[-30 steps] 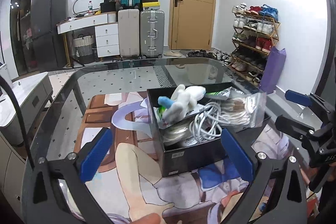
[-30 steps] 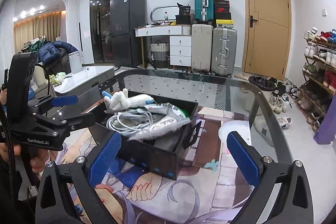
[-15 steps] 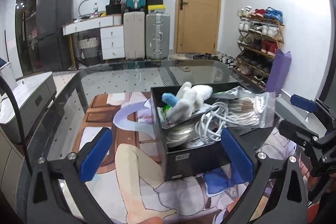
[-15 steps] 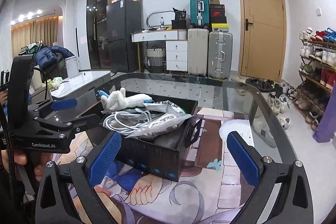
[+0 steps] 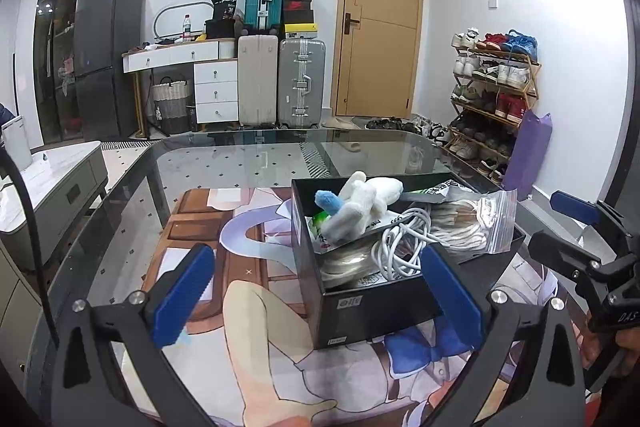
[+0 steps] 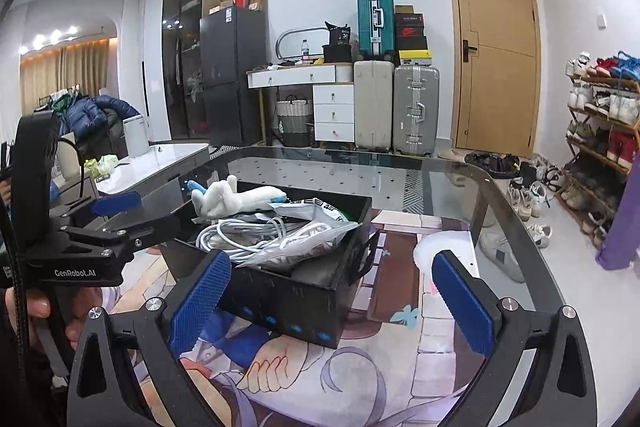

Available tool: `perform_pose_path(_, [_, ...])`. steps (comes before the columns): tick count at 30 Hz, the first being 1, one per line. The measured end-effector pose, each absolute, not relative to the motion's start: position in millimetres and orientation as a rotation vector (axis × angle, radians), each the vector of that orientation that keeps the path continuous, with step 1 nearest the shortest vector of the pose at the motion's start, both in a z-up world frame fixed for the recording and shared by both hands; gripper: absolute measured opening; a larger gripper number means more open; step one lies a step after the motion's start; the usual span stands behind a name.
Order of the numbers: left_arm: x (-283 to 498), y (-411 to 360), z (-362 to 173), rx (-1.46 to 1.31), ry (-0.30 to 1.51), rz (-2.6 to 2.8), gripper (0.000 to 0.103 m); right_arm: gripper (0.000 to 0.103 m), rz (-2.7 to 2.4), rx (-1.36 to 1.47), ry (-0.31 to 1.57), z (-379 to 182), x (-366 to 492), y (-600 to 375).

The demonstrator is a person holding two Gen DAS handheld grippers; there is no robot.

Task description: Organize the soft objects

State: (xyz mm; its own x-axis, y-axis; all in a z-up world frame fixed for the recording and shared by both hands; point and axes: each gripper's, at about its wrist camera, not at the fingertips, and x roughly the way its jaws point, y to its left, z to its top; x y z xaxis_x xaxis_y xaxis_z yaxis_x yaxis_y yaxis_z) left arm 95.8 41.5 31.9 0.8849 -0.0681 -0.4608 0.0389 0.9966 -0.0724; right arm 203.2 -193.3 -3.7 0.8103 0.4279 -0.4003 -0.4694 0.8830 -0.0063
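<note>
Fluffy plush toy (image 5: 362, 205) — rigid black box (image 5: 360, 307).

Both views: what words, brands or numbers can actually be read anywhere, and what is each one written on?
"GenRobot.AI": white print on the side of the left tool, seen from the right wrist.
"DAS": the readable part of white print on the right tool, seen from the left wrist.
"36": a black bag on the white desk.
The labels on the black box and the packet inside it are too blurred to read.
</note>
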Motion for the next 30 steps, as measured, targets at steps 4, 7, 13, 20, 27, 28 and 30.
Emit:
perform_pose_path(4, [95.9,40.2,32.5,-0.057,0.483,-0.059,0.103,0.102,0.478,-0.106,0.387,-3.9,200.3,-194.3])
perform_pose_path(7, [94.9,40.1,32.7,-0.057,0.479,-0.059,0.103,0.102,0.476,-0.104,0.388,-4.0,200.2,-194.8])
perform_pose_path(13, [94.3,39.6,32.9,-0.057,0.482,-0.057,0.103,0.102,0.475,-0.102,0.384,-4.0,199.7,-195.4])
perform_pose_path(20, [94.8,40.2,32.9,-0.061,0.484,-0.056,0.103,0.102,0.475,-0.102,0.385,-4.2,199.7,-195.5])
perform_pose_path(27, [94.9,39.4,32.7,-0.058,0.48,-0.055,0.103,0.102,0.475,-0.101,0.384,-3.8,199.4,-195.9])
perform_pose_path(28, [94.9,39.6,32.6,-0.059,0.481,-0.055,0.103,0.102,0.477,-0.102,0.383,-3.8,199.1,-195.9])
perform_pose_path(30, [94.4,39.6,32.8,-0.061,0.481,-0.055,0.103,0.102,0.476,-0.103,0.384,-3.3,199.5,-195.8])
